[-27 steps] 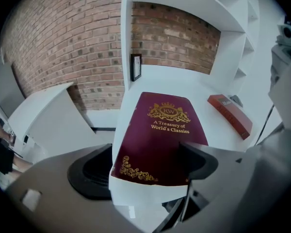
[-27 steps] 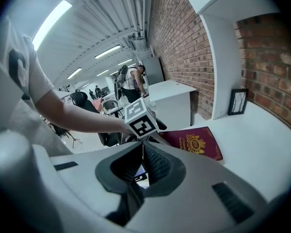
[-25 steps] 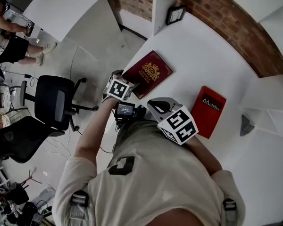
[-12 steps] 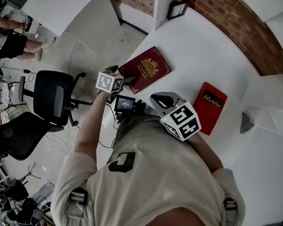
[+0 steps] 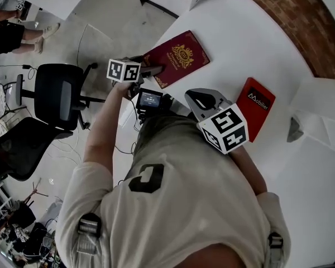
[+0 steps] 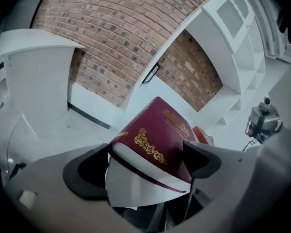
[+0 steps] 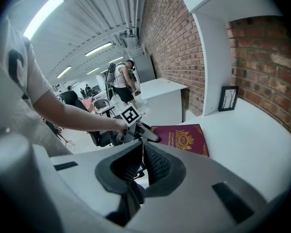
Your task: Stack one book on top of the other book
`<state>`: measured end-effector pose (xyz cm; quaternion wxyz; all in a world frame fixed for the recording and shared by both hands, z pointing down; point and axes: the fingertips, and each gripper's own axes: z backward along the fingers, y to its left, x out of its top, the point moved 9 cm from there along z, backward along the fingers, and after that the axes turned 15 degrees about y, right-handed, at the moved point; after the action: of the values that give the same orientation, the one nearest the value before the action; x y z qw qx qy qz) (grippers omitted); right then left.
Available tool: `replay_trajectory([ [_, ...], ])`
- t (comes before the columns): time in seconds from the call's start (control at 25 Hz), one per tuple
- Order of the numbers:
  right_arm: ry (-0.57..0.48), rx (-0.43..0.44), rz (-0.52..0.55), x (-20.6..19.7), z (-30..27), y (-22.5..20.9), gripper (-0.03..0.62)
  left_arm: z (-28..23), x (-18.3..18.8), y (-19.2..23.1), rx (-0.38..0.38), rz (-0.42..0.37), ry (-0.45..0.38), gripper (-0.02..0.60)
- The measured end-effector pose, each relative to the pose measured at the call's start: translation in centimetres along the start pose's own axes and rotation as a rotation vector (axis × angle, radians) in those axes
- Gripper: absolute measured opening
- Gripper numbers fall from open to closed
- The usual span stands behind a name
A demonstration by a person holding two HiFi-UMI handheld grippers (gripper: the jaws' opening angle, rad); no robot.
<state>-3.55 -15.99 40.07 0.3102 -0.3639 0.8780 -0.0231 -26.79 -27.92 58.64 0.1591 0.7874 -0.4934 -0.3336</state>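
Table [image 5: 240,43]: white, brick wall behind.
Maroon book [image 5: 178,57]: flat near the table edge, near corner between the left gripper [image 5: 152,70] jaws.
Left claw: wide, jaws have just been opening, not clamped on the corner.
Red book [image 5: 257,113]: well apart; lower edge hidden by the right gripper [image 7: 139,161] cube, a mere sliver in left gripper view.
Right claw: pressed together, empty, clear only in its own view.

Gold crest on maroon book [image 5: 178,57], white lettering on red book [image 5: 257,113].
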Motion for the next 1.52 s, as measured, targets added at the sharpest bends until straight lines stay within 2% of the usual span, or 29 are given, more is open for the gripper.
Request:
replay_trajectory([
  [0.44,0.035,-0.049,-0.045,1.2,-1.3,1.2,0.006,0.6,0.2,1.0,-0.039,-0.014,0.046,0.457],
  [0.56,0.038,-0.062,-0.061,1.7,-1.6,1.3,0.006,1.5,-0.5,2.0,-0.041,0.023,0.003,0.457],
  [0.72,0.043,-0.067,-0.081,2.3,-2.4,1.4,0.006,2.9,-2.3,3.0,-0.007,0.100,-0.079,0.457],
  [0.8,0.050,-0.063,-0.076,2.6,-2.7,1.5,0.006,2.9,-2.8,3.0,-0.022,0.125,-0.108,0.457],
  [0.96,0.064,-0.055,-0.055,3.0,-3.1,1.6,0.006,3.3,-2.6,3.7,-0.025,0.106,-0.097,0.457],
  [1.04,0.069,-0.054,-0.055,3.0,-3.1,1.5,0.006,3.8,-1.7,4.8,-0.065,0.124,-0.106,0.457],
  [1.12,0.072,-0.057,-0.063,2.9,-3.1,1.5,0.006,4.1,-0.4,5.7,-0.155,0.160,-0.125,0.457],
  [1.24,0.072,-0.065,-0.077,2.8,-3.0,1.4,0.006,3.2,1.2,6.1,-0.273,0.174,-0.078,0.457],
  [1.4,0.064,-0.082,-0.097,2.6,-2.7,1.3,0.006,1.1,1.4,6.0,-0.321,0.150,0.045,0.457],
  [1.52,0.057,-0.092,-0.122,2.3,-2.4,1.1,0.006,0.2,1.5,6.0,-0.345,0.161,0.065,0.456],
])
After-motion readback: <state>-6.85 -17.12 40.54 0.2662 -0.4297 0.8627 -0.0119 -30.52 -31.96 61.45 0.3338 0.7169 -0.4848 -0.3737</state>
